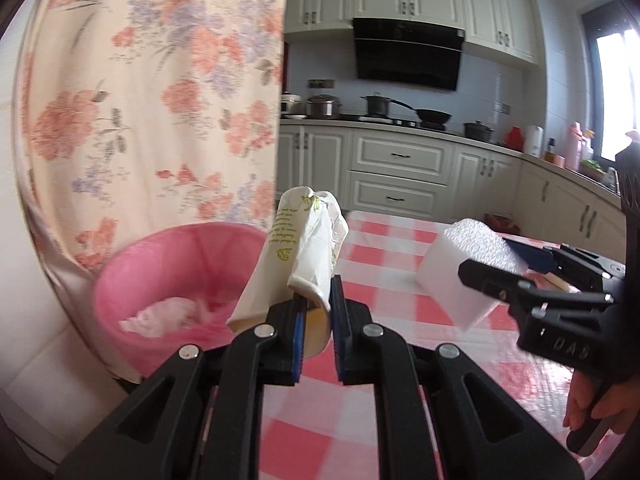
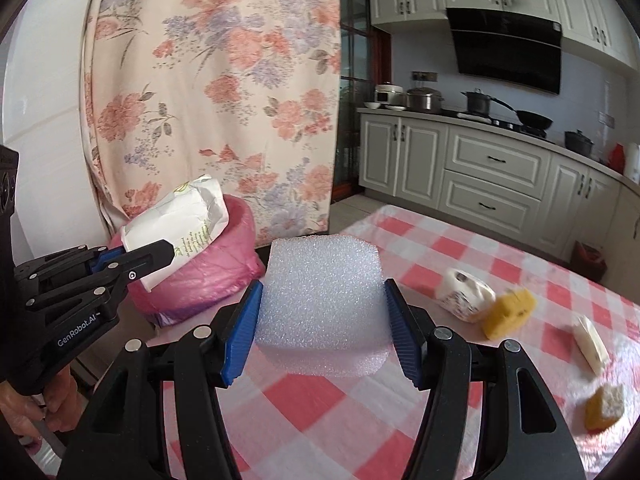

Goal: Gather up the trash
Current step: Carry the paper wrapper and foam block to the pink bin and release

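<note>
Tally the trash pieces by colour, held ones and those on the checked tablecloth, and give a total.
White: 4, namely the crushed paper cup, the foam block, a crumpled wrapper and a small white piece.
Yellow: 2, both sponge pieces.
Total: 6

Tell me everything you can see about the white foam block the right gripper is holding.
The white foam block is a thick, roughly square slab of spongy packing foam with a fine bubbly texture and slightly ragged edges. It looks light, soft and clean. The right gripper is shut on it, a blue pad pressing each side, so it is held above the pink-and-white checked tablecloth, tilted up and away from the camera. In the left wrist view the block hangs over the table, apart from the pink-lined bin.
</note>
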The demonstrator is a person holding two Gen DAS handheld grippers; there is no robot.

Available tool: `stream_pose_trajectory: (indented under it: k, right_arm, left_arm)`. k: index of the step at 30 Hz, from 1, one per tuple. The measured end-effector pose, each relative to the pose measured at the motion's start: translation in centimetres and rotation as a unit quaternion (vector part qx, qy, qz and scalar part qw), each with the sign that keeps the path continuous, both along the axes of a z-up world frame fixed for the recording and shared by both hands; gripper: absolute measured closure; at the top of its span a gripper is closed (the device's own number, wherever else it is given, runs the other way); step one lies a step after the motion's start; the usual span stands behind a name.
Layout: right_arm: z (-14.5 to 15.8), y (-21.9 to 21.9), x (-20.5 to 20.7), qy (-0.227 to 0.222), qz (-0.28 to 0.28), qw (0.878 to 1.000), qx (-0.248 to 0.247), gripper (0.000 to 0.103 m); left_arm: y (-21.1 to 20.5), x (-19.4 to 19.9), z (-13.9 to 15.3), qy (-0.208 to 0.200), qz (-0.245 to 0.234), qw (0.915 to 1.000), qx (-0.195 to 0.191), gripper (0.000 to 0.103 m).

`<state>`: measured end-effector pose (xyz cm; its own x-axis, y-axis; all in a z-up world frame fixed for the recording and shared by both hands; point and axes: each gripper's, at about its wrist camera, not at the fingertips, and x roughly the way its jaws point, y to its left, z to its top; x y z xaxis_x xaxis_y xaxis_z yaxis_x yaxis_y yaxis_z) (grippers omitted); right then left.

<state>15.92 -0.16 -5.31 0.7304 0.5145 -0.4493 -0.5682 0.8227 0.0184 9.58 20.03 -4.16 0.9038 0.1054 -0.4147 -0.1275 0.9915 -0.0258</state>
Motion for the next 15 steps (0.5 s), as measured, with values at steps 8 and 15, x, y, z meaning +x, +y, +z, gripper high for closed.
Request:
stream_pose_trajectory:
  k: [8,15]
  right_arm:
    - [1.1,5.6,1.9,0.007,0.043,0.999,0.014,0.045]
    - [1.5,10.6,3.7,0.017,0.085,0.996,0.024,0.045]
  left_arm:
    - [5.9,0.0,1.3,-0.011,0.051,0.9986,-0.003,0.091]
    - [11.0,2.0,1.3,-0.004,0.086,0.9963,-0.006,0.091]
